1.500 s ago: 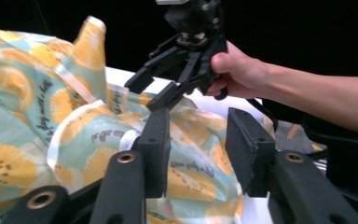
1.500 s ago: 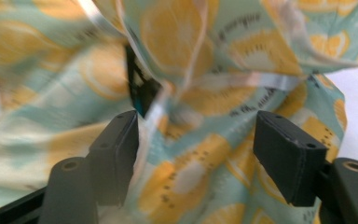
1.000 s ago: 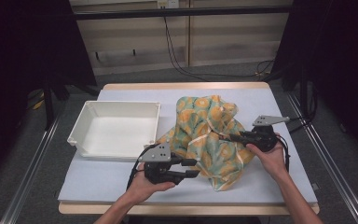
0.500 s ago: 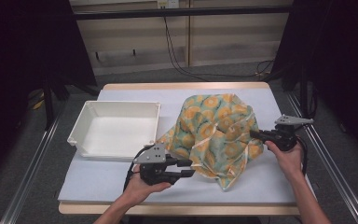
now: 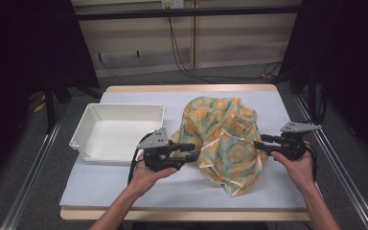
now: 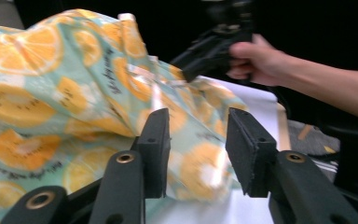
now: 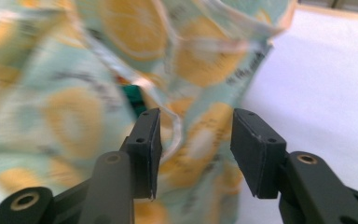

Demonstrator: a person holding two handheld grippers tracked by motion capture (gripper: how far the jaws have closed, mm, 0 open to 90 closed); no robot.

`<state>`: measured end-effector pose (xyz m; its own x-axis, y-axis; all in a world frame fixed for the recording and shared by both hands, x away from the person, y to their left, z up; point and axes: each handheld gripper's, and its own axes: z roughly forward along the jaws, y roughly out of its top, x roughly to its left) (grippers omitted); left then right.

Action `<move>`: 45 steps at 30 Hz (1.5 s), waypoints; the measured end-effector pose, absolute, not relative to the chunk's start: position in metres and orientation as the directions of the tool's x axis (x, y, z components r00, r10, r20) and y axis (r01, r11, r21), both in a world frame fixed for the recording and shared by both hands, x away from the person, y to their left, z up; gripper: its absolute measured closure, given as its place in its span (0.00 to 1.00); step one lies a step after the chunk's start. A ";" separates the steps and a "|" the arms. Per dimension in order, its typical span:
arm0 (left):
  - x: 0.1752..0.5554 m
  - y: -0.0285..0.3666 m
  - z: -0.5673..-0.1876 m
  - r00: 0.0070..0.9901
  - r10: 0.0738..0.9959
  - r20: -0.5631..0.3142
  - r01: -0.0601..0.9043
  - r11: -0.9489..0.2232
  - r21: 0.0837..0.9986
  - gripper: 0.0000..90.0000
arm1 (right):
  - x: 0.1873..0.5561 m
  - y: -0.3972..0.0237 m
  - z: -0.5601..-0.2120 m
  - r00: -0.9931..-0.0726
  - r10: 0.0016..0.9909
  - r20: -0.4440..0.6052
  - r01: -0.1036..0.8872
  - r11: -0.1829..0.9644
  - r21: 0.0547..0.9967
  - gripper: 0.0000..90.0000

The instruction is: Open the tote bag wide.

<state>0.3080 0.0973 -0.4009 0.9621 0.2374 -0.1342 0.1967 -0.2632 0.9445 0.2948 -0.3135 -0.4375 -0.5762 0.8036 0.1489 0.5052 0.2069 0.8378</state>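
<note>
Both pairs of black fingers stand apart and press on nothing; they have just been opening, the right ones much more. The left gripper (image 5: 186, 152) points at the left side of the cloth (image 5: 223, 136), and the right gripper (image 5: 264, 144) points at its right side. In the left gripper view the fingers (image 6: 154, 149) have the fabric behind the gap, not clamped. In the right gripper view the fingers (image 7: 145, 149) are the same, with the cloth near in front.

From largest to smallest: the desk (image 5: 124, 184) has a pale blue-grey cover and a wooden edge. The cloth, light green with orange slices printed on it, stands in a loose heap right of the middle of the desk, reaching toward the near edge. The white tray (image 5: 96, 143) sits at the left side of the desk, just beside the cloth, and holds nothing.

The right gripper view shows a small dark green spot (image 7: 131, 95) among the folds, too blurred to identify. The left gripper view shows the other hand (image 6: 256, 58) with its gripper beyond the cloth. Around the desk hang dark curtains, and cables (image 5: 182, 52) hang on the far wall.
</note>
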 end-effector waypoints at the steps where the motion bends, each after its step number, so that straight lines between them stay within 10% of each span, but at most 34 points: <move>1: 0.316 0.091 -0.402 0.958 0.246 -0.145 0.209 -0.258 0.943 0.65 | 0.285 -0.312 -0.430 -0.599 0.786 0.154 0.484 0.203 0.851 0.63; 12: 0.365 0.062 -0.394 0.942 0.300 -0.151 0.232 -0.255 0.939 0.56 | 0.293 -0.260 -0.421 -0.749 0.643 0.160 0.432 0.291 0.854 0.69; 20: 0.401 0.037 -0.407 0.922 0.354 -0.155 0.278 -0.331 0.902 0.38 | 0.326 -0.225 -0.428 -0.754 0.648 0.109 0.428 0.358 0.830 0.41; 27: 0.406 0.021 -0.418 0.914 0.373 -0.161 0.308 -0.378 0.873 0.40 | 0.333 -0.224 -0.435 -0.742 0.663 0.100 0.436 0.363 0.824 0.36; 32: 0.409 0.018 -0.425 0.906 0.383 -0.180 0.336 -0.394 0.855 0.54 | 0.329 -0.215 -0.440 -0.785 0.607 0.126 0.430 0.386 0.816 0.67; 35: 0.410 0.023 -0.427 0.907 0.368 -0.207 0.349 -0.378 0.858 0.80 | 0.319 -0.210 -0.434 -0.828 0.536 0.164 0.410 0.380 0.829 0.97; 38: 0.411 0.028 -0.426 0.910 0.358 -0.209 0.346 -0.377 0.859 1.00 | 0.312 -0.206 -0.434 -0.840 0.516 0.165 0.405 0.396 0.824 0.99; 45: 0.412 0.040 -0.420 0.899 0.376 -0.225 0.359 -0.336 0.871 1.00 | 0.284 -0.201 -0.436 -0.871 0.457 0.181 0.388 0.415 0.823 1.00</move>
